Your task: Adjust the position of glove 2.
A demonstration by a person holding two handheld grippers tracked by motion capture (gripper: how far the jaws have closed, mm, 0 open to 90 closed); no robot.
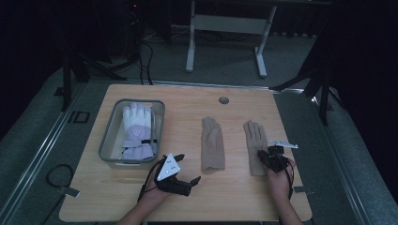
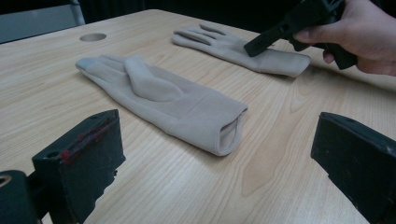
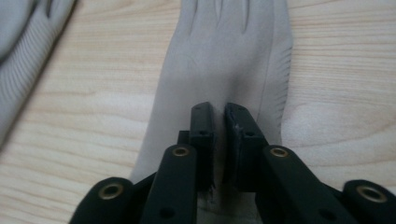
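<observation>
High view, layout: two beige gloves lie flat on the table (image 1: pixel 141 201), well apart, fingers pointing away from the person; the near glove (image 1: pixel 212 144) sits mid-table, the far glove (image 1: pixel 256 147) toward the right edge.
High view, bin: a clear bin (image 1: pixel 109 136) at the left holds a lavender glove (image 1: pixel 138 131), likely where the gloves get sorted.
High view, grippers: the right gripper (image 1: pixel 271 157) sits over the far glove's cuff end; the left gripper (image 1: pixel 185 171) rests near the bin, jaws spread wide and empty, probably waiting.
Left gripper view: its jaws stand wide at either edge, nothing between them. The near glove (image 2: pixel 163 100) lies ahead, cuff opening toward the camera. Beyond, the right hand (image 2: pixel 359 39) tilts its gripper down onto the far glove (image 2: pixel 243 49).
Right gripper view: the jaws are nearly together over the far glove (image 3: pixel 229 60), a thin gap left.
Hard to tell: whether fabric is pinched between the pads is unclear; the tips hide the contact.
</observation>
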